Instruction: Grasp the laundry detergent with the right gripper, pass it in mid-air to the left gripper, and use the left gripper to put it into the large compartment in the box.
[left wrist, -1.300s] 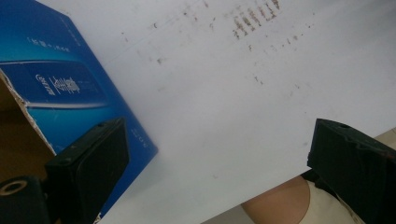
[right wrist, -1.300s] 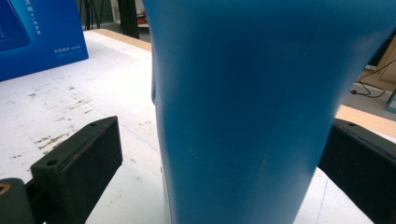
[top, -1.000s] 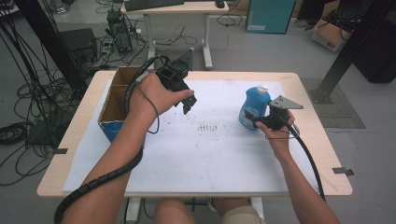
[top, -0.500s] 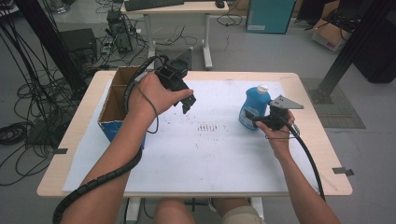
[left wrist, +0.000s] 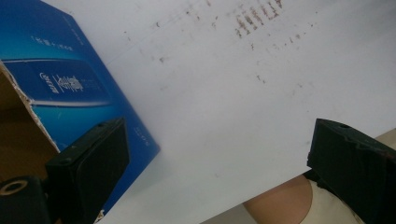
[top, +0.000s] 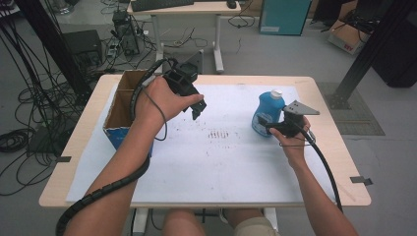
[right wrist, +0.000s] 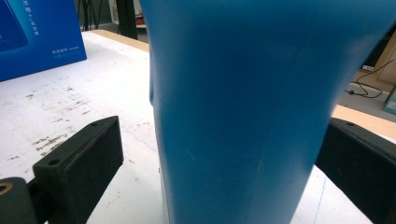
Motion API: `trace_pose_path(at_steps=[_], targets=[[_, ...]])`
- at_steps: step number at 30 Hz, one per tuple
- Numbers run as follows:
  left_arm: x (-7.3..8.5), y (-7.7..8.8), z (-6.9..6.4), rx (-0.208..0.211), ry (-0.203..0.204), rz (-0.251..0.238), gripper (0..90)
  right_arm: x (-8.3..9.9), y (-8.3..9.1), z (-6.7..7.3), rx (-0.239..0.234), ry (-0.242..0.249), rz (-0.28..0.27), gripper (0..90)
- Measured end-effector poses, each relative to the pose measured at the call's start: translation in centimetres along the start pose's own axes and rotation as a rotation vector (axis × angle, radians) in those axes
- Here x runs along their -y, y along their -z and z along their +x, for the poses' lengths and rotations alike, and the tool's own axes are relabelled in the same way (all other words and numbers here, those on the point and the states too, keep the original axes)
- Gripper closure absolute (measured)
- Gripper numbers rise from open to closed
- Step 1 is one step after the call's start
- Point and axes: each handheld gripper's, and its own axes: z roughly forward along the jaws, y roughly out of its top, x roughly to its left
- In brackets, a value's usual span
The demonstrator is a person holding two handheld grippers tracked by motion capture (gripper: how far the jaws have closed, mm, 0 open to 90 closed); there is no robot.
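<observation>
The blue bottle [top: 267, 114] is being stood upright on the right part of the white sheet [top: 221, 162] that is covering the counter [top: 339, 162], its white cap at the top. The right tool [top: 262, 124] is being held low against the bottle's lower body, with the grey three-cornered plate just to the bottle's right. In the right gripper view the blue bottle [right wrist: 243, 112] is being framed by the two black jaws, one on each side; a gap is being left between the left jaw and the bottle wall, while contact on the right side cannot be told — so the jaws are being kept apart around the bottle, not clamped on it.

The left tool [top: 196, 105] is being held above the sheet, well apart from the bottle and just beside the cardboard box [top: 120, 115] at the counter's left edge. Its jaws are being held wide apart with nothing between them — in the left gripper view the box's blue side [left wrist: 70, 88] and a patch of brown smudges [left wrist: 254, 21] on the sheet are being seen past them.
</observation>
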Motion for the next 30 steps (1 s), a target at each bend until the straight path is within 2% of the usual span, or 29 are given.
trace_pose_path(at_steps=[8, 10, 14, 23, 30], targets=[[0.01, -0.09, 0.02, 0.009, -0.001, -0.009, 5.8, 0.19, -0.10, 0.05, -0.002, -0.012, 0.008, 5.6], [0.02, -0.14, 0.04, 0.009, -0.006, -0.005, 5.8, 0.38, -0.06, -0.03, -0.007, -0.012, 0.006, 10.4], [0.03, -0.23, -0.05, 0.008, 0.002, -0.006, 5.9, 0.64, -0.04, -0.20, -0.007, -0.023, 0.006, 14.0], [-0.16, -0.27, -0.17, -0.001, -0.013, 0.005, 6.0, 0.67, -0.19, -0.42, -0.019, -0.023, 0.009, 24.2], [-0.27, -0.17, -0.27, -0.004, -0.009, 0.000, 5.8, 0.70, -0.26, -0.46, -0.025, -0.004, 0.016, 33.5]])
